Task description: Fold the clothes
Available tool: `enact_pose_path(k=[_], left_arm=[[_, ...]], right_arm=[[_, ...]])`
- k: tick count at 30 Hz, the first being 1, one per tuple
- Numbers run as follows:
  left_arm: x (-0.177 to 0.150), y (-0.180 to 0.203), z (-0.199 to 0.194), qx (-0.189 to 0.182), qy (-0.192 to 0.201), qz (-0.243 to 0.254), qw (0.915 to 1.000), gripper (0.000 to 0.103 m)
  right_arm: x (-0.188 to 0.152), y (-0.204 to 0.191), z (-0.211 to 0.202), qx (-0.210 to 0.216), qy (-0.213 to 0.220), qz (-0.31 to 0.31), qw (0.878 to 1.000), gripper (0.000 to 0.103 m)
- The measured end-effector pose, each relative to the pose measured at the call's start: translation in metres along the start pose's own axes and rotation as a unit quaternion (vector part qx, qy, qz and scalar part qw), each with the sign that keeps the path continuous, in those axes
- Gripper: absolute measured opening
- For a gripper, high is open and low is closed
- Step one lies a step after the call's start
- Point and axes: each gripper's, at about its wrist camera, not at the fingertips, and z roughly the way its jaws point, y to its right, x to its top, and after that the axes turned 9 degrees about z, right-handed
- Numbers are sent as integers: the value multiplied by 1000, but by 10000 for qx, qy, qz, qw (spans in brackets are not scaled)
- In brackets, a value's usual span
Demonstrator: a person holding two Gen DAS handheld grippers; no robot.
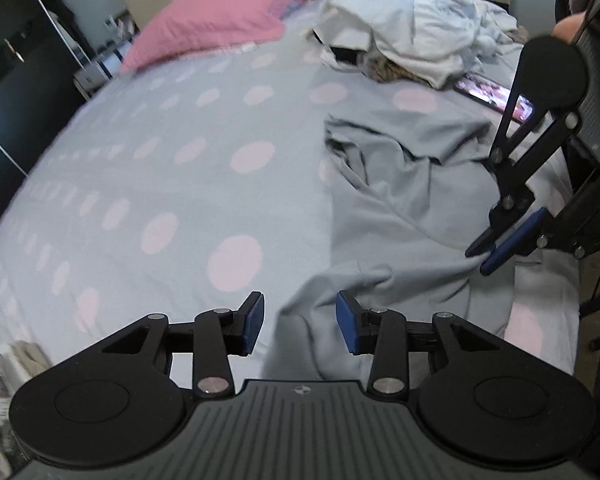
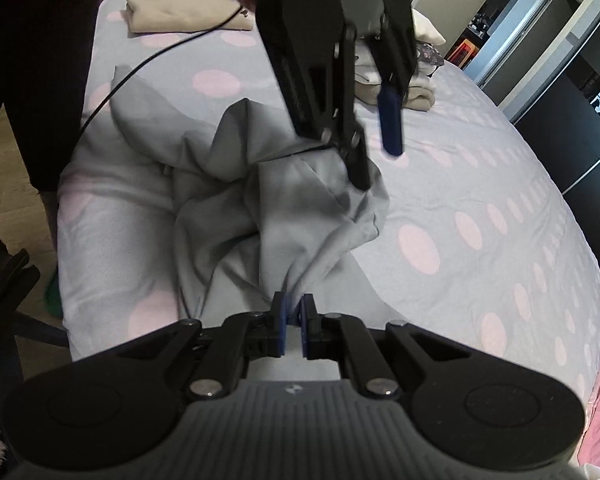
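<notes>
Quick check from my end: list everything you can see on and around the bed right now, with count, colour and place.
Grey garment: one, crumpled near bed edge.
Bedcover: one, grey with pink dots.
Pillow: one, pink, at the head.
White laundry pile: one, beside the pillow.
Phone: one, screen lit, by the pile.
Beige folded clothes: one stack, far corner.
Black cable: one, across the cover.
Left gripper: fingers open, above the garment.
Right gripper: fingers shut on the garment.
</notes>
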Motion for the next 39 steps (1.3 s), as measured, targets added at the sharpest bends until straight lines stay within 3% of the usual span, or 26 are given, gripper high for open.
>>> enact_pose_path(k=[1,2,3,4,13,19,23,26,28,29,34,39], left_arm=[[0,-1,4,-64,-43,-35,10000,37],[-1,-1,6,-170,-61,-106,9998,30],[-2,-1,8,-277,-80,-177,9994,11],[-2,-1,10,-383,-99,-248,9989,4],[-18,-6,-57,-211,158,-786,9966,1],[-56,21,-72,-375,-260,-1333,9900,1],[-62,47,-70,-497,-387,-1363,9887,1],[-60,59,-70,-434,-337,-1253,9906,1],[-56,64,-72,-403,-247,-1162,9921,1],[-54,66,-74,-418,-177,-1142,9924,1],[-49,74,-84,-417,122,-1103,9929,1],[-49,83,-85,-393,178,-985,9942,1]], right_arm=[[0,1,-1,8,13,15,10000,8],[-1,1,-3,0,22,24,10000,8],[-1,1,-3,-10,20,27,10000,8],[0,0,-3,-18,11,26,10000,8],[-8,4,6,-102,-237,92,9996,4],[-7,6,12,130,-262,184,9994,5],[-6,16,3,264,-88,436,9987,7],[-3,21,-4,314,153,628,9974,15],[1,21,-6,309,310,613,9972,31],[2,21,-6,295,386,557,9973,34],[12,20,2,280,503,216,9981,36],[21,21,17,454,478,-75,9978,36]])
